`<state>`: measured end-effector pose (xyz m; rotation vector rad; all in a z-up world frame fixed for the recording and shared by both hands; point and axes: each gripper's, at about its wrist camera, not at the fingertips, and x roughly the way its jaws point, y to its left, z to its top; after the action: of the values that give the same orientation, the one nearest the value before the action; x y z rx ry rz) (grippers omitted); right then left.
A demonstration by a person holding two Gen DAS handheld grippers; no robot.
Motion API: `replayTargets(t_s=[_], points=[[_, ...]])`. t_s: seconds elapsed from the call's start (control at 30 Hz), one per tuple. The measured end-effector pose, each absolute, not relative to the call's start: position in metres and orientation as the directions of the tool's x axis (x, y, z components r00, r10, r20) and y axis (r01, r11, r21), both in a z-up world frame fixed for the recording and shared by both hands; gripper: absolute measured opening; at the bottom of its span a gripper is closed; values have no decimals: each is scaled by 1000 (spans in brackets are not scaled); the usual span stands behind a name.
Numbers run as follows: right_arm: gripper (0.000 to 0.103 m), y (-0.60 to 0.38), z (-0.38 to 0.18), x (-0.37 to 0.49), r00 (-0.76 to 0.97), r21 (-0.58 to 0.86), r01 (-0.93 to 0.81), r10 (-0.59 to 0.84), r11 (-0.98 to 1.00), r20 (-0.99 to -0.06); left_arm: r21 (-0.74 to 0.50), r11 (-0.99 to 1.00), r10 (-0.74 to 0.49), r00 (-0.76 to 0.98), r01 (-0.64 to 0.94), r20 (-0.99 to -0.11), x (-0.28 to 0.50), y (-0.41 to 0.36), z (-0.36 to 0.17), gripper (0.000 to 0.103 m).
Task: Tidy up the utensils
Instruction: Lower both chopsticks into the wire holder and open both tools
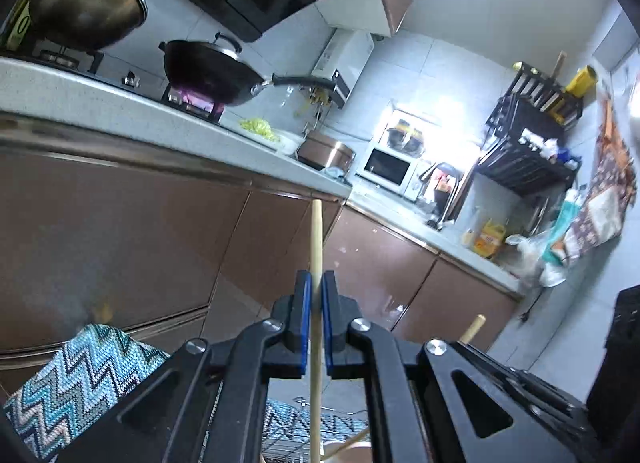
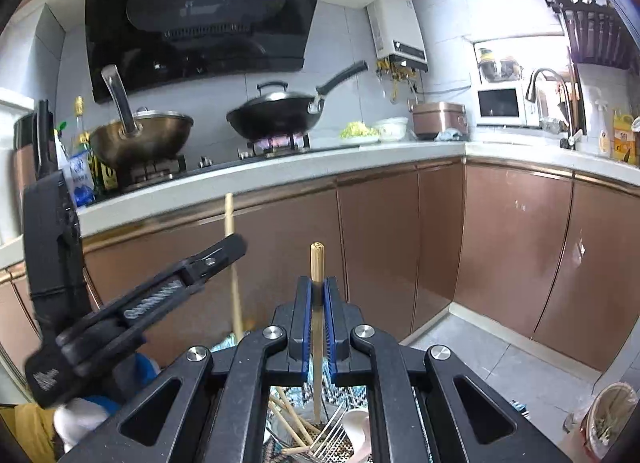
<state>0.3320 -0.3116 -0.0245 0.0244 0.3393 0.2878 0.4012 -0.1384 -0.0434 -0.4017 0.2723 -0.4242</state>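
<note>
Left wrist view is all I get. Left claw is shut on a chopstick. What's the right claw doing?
Observer: The right claw is shut on its own chopstick, held upright.
Operator: What's under it? My view is mostly blocked there.
Observer: A metal utensil basket with more chopsticks lying loose in it.
Operator: Anything else in that basket?
Observer: A white spoon at its right side.
Operator: Can you see my claw from there?
Observer: Yes, the left claw sits at the left, pinching its chopstick below the top end.
</note>
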Motion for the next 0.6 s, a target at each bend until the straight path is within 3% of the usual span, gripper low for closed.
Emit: replayTargets(t_s=[0.3,0.37,0.47,0.6], points=[[7,-308,-57,336,889,27,-259,250,965,-384,-409,870,-380,903,276,-199,414,-145,-89,7],[7,-309,-60,334,888,30,-252,243,967,-391,-411,869,-382,902,276,-201,410,-142,-92,15],[21,-310,-59,328,892,25,-237,228,971,-391,-402,870,-386,901,284,-198,401,-136,-88,25],[28,-313,-50,317,901,35,-219,216,975,-376,-397,870,-394,896,292,-205,385,-125,-77,31]])
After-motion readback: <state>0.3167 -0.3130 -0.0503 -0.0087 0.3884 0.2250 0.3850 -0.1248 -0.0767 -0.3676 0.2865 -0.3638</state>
